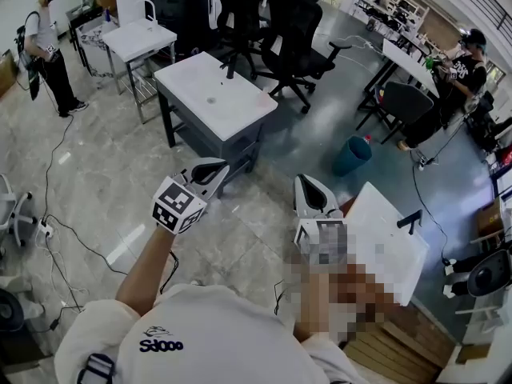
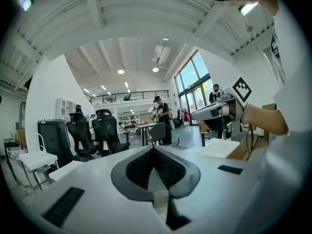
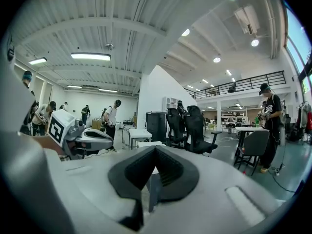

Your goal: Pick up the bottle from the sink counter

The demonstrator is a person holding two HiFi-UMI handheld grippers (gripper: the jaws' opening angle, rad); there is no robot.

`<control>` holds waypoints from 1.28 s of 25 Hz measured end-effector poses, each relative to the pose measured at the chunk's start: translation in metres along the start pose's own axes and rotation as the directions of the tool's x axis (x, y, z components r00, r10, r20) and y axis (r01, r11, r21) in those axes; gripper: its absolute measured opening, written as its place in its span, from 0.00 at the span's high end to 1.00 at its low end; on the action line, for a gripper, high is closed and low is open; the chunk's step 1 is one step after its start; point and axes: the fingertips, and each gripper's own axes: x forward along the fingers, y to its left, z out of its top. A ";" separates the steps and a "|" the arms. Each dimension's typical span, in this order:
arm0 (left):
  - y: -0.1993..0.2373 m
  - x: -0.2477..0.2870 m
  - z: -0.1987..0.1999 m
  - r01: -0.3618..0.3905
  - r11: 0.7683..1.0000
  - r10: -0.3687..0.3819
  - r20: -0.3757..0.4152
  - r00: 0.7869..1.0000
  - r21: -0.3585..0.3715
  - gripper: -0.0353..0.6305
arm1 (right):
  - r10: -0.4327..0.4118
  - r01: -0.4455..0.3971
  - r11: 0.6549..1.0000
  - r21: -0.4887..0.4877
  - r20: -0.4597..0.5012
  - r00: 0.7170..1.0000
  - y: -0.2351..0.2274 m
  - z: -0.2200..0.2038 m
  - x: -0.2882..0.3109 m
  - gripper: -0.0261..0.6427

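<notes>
Head view: the left gripper and right gripper are held above the floor, well apart from the white sink counter. I cannot make out a bottle on it. A teal bin stands beyond with its contents unclear, and the dark shirt print is not surely legible. Left gripper view: jaws pressed together on nothing. Right gripper view: jaws likewise together, empty.

Looks along the left tool, jaws together with nothing between, toward black chairs and a standing person, with a white bench at left and the right tool in a hand at right.
</notes>
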 end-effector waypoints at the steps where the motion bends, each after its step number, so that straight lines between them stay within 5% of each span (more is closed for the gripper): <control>1: -0.001 0.002 0.000 -0.004 1.000 0.004 -0.002 1.000 0.000 0.94 | 0.002 -0.002 1.000 0.000 0.000 1.000 -0.002 -0.001 -0.001 0.94; 21: -0.009 0.037 -0.008 -0.085 0.996 0.085 -0.023 0.996 -0.022 0.94 | 0.065 -0.064 0.998 0.014 -0.023 0.998 -0.042 -0.023 0.006 0.94; 32: 0.057 0.092 -0.020 -0.098 0.995 0.098 0.000 0.995 -0.011 0.94 | 0.057 -0.057 0.998 0.019 -0.039 0.998 -0.069 -0.032 0.082 0.94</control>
